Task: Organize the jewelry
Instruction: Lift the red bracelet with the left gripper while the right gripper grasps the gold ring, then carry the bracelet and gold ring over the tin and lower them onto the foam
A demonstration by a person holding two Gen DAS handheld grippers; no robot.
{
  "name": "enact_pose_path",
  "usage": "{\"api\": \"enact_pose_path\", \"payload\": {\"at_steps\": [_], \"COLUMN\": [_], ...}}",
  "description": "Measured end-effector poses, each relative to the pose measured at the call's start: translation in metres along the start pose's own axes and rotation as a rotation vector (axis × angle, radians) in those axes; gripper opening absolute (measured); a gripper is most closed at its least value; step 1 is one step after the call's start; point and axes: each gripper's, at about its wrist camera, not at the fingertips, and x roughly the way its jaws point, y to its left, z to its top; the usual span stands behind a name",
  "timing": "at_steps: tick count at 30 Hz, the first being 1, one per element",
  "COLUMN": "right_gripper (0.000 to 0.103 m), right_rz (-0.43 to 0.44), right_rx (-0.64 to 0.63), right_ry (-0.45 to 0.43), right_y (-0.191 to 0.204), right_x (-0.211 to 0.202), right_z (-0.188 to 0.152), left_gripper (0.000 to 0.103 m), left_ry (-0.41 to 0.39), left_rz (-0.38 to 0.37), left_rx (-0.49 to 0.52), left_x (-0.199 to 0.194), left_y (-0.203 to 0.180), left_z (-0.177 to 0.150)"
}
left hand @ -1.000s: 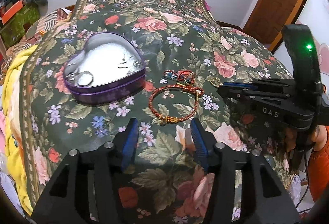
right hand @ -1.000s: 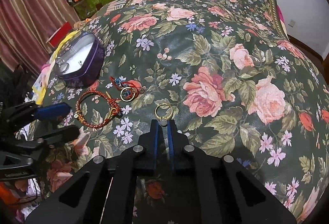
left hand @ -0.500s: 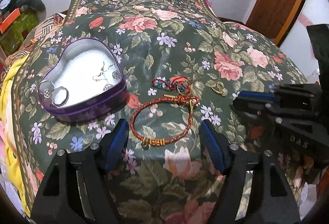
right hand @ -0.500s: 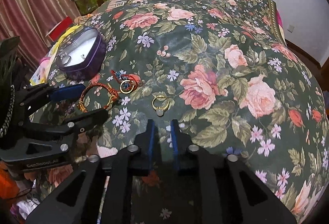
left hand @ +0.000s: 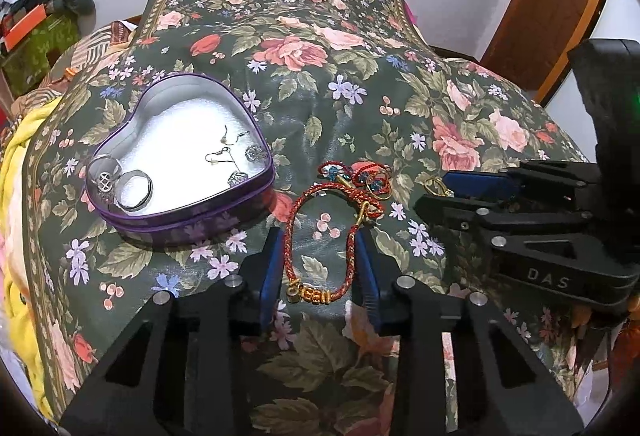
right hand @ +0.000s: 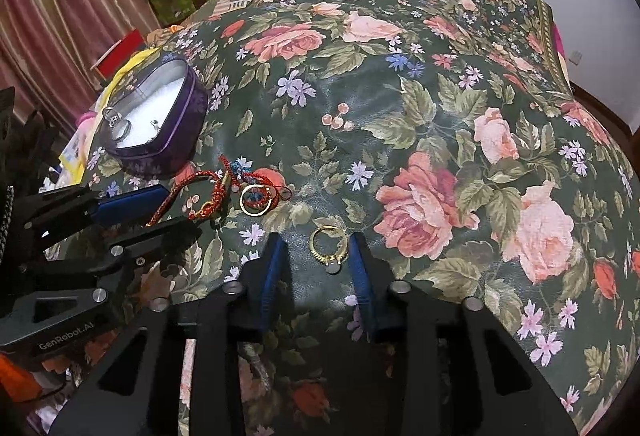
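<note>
**Both grippers straddle jewelry beside the heart tin**

I see the heart-shaped purple tin (left hand: 180,211) lying open on the floral cloth (left hand: 340,107), holding rings (left hand: 134,187) and hook earrings (left hand: 232,151) on white padding. My left gripper (left hand: 320,268) is parted around the red braided bracelet (left hand: 324,236), pads just outside the cord. My right gripper (right hand: 318,268) is parted around the gold ring (right hand: 328,244), not gripping it.
</note>
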Motion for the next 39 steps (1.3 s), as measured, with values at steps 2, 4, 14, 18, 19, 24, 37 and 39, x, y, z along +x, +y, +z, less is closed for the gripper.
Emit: {"api": "enact_pose_path", "payload": {"at_steps": [2, 4, 14, 18, 19, 24, 37, 39], "right_gripper": [0.017, 0.017, 0.017, 0.017, 0.017, 0.017, 0.017, 0.017], "right_rz": [0.010, 0.012, -0.001, -0.005, -0.008, -0.015, 0.016, 0.026], "right_rx": [0.003, 0.007, -0.007, 0.000, 0.000, -0.004, -0.032, -0.039], "right_ry": [0.000, -0.005, -0.054, -0.082, -0.091, -0.150, -0.277, -0.293], "right_y": [0.000, 0.001, 0.010, 0.010, 0.010, 0.014, 0.037, 0.042], "right_x": [0.000, -0.001, -0.020, -0.031, -0.034, -0.054, -0.084, -0.087], "right_z": [-0.001, -0.001, -0.008, -0.007, -0.006, 0.002, 0.026, 0.031], "left_gripper": [0.031, 0.027, 0.014, 0.014, 0.014, 0.014, 0.014, 0.014], "left_ry": [0.000, 0.004, 0.004, -0.023, -0.033, -0.070, -0.192, -0.202], "left_rz": [-0.001, -0.010, -0.030, -0.029, -0.028, -0.021, 0.021, 0.027], "left_rx": [-0.001, -0.003, 0.007, 0.004, 0.004, 0.000, -0.024, -0.030], "left_x": [0.000, -0.001, -0.014, -0.027, -0.031, -0.049, -0.095, -0.098], "left_y": [0.000, 0.000, -0.010, -0.011, -0.011, -0.009, 0.005, 0.009], "left_z": [0.000, 0.000, -0.001, 0.002, 0.003, 0.008, 0.021, 0.023]}}
